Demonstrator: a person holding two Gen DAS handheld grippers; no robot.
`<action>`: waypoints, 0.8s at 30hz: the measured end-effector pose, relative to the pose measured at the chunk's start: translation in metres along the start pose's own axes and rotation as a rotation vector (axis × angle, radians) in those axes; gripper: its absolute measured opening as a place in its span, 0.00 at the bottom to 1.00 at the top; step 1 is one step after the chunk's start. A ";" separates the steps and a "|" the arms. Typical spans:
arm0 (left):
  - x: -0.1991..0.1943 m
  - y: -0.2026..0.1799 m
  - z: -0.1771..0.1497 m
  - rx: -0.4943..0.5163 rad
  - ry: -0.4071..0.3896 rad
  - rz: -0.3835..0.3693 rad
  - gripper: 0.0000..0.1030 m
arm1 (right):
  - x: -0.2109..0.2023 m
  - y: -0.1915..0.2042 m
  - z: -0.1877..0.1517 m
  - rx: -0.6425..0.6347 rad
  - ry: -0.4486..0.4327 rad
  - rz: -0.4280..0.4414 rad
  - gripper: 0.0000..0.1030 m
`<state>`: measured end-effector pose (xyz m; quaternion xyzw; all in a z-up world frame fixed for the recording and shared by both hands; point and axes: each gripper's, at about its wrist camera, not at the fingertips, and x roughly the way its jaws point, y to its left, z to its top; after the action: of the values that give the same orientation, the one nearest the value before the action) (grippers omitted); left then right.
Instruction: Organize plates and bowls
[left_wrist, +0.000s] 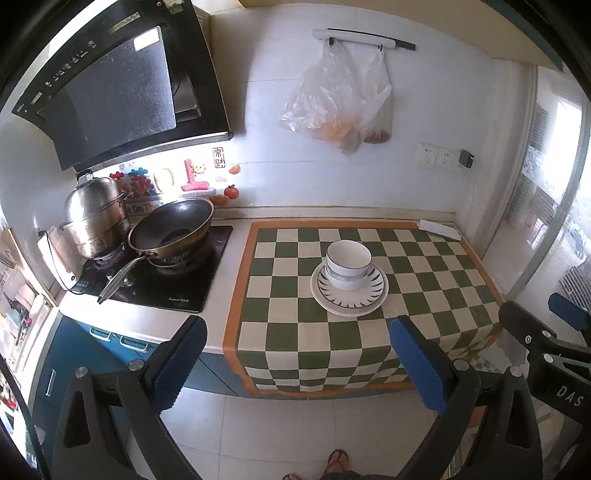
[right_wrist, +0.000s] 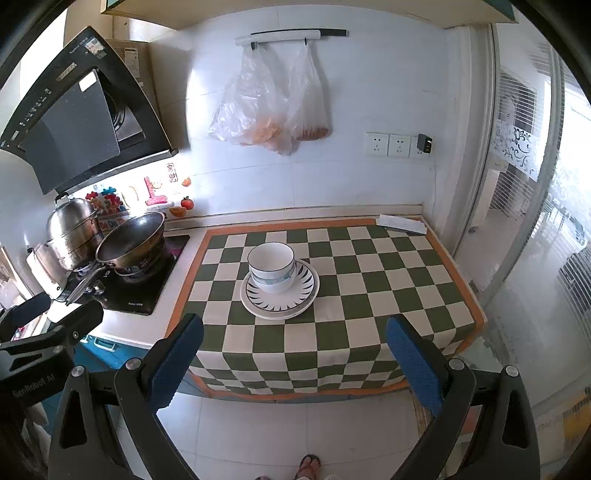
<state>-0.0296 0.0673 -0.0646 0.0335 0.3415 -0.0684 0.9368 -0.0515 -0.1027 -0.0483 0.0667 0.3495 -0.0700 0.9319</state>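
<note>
On the checkered cloth (right_wrist: 369, 280), bowls (right_wrist: 271, 266) sat nested on stacked plates (right_wrist: 279, 295).
Left gripper (left_wrist: 297, 363) and right gripper (right_wrist: 293, 360) hung wide open, empty, at 6 o'clock. Glazed ceramic looked heavy, slick, breakable; pinch rims.

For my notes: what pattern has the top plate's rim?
Dark pointed strokes on white plate; right wrist view.
</note>
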 end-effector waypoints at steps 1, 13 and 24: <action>0.000 -0.001 -0.001 0.000 0.003 0.002 0.99 | 0.000 0.000 0.000 -0.003 0.001 -0.002 0.98; -0.002 -0.003 -0.004 0.000 0.004 -0.001 0.99 | -0.002 -0.001 -0.002 0.008 0.012 -0.010 0.98; -0.005 -0.005 -0.007 -0.005 0.004 0.003 0.99 | 0.000 -0.004 -0.004 0.018 0.009 -0.021 0.98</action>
<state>-0.0381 0.0640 -0.0670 0.0321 0.3433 -0.0661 0.9364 -0.0550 -0.1062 -0.0514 0.0718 0.3538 -0.0826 0.9289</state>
